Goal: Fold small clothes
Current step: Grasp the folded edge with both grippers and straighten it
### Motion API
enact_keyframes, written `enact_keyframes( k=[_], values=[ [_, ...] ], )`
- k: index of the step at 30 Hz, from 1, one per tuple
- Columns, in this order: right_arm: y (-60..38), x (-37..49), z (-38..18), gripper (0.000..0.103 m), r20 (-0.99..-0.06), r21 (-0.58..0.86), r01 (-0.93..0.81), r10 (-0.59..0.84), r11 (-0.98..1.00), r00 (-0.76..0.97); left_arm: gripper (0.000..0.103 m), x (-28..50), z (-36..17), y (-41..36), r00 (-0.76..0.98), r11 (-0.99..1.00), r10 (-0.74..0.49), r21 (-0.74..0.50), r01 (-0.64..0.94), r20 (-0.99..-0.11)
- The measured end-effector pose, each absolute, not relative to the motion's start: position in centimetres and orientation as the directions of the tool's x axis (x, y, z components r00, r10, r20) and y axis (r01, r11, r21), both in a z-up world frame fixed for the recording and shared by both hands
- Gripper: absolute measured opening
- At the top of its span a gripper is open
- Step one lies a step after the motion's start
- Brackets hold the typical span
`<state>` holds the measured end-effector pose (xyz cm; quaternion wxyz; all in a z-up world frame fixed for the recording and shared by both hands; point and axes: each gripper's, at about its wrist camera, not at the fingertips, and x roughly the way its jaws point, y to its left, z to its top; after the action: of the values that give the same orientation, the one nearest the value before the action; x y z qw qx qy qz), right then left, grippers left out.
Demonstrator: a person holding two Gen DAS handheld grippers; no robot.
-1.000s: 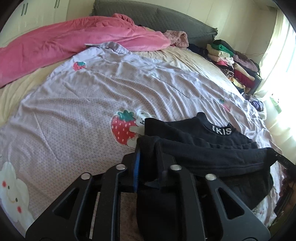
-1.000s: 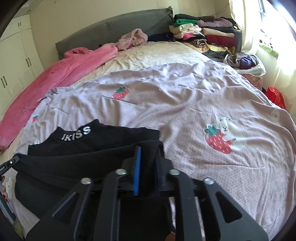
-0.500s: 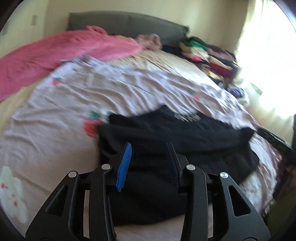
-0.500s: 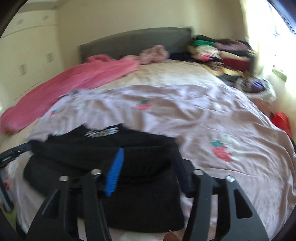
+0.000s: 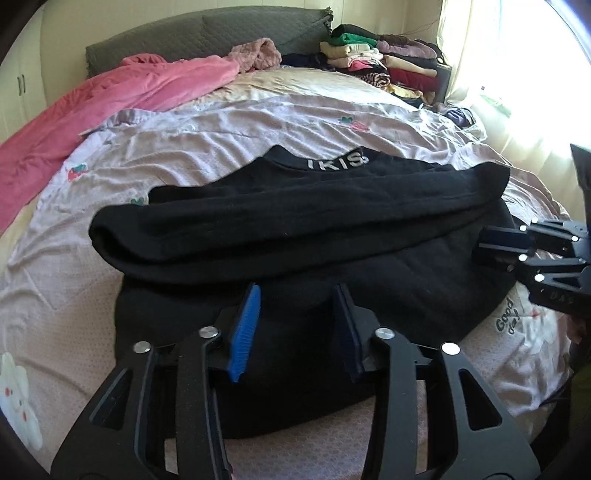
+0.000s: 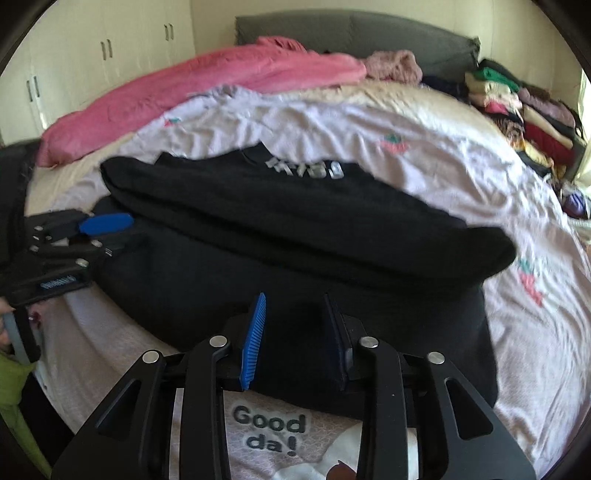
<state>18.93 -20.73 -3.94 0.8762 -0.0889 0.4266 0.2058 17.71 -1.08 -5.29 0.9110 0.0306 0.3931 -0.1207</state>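
A black top [image 5: 295, 229] with white collar lettering lies flat on the lilac bedspread [image 5: 221, 133], its sleeves folded across the chest. It also shows in the right wrist view [image 6: 295, 236]. My left gripper [image 5: 297, 295] is open and empty, hovering over the top's near hem. My right gripper [image 6: 295, 301] is open and empty over the hem at the other side. Each gripper shows in the other's view, the right gripper at the right edge [image 5: 495, 245] and the left gripper at the left edge [image 6: 107, 229].
A pink blanket [image 5: 122, 92] lies across the bed's far left. A stack of folded clothes [image 5: 376, 59] sits at the far right by the grey headboard [image 5: 207, 33]. A bright window is on the right, white cupboards [image 6: 107, 48] on the left.
Both grippers let go of the black top's folded sleeves, opened and drew back toward the near hem. The sleeves now lie across the chest.
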Motion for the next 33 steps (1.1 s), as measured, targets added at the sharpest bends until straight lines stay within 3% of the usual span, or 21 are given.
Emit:
enact_keyframes(
  k=[21,33],
  values=[
    [-21.1,23.5,-4.1,0.028,-0.744,-0.033,-0.402,0.247,0.915,0.621,0.041,23.5,-5.4,-0.3,0.657,0.974,-0.183,-0.042,0.224,-0.731],
    [-26.7,27.0,-1.2,0.034,-0.652,0.022,-0.232,0.190,0.972,0.734,0.047,25.9,-3.8,2.2,0.694,0.986,-0.169,-0.116,0.123,-0.700]
  ],
)
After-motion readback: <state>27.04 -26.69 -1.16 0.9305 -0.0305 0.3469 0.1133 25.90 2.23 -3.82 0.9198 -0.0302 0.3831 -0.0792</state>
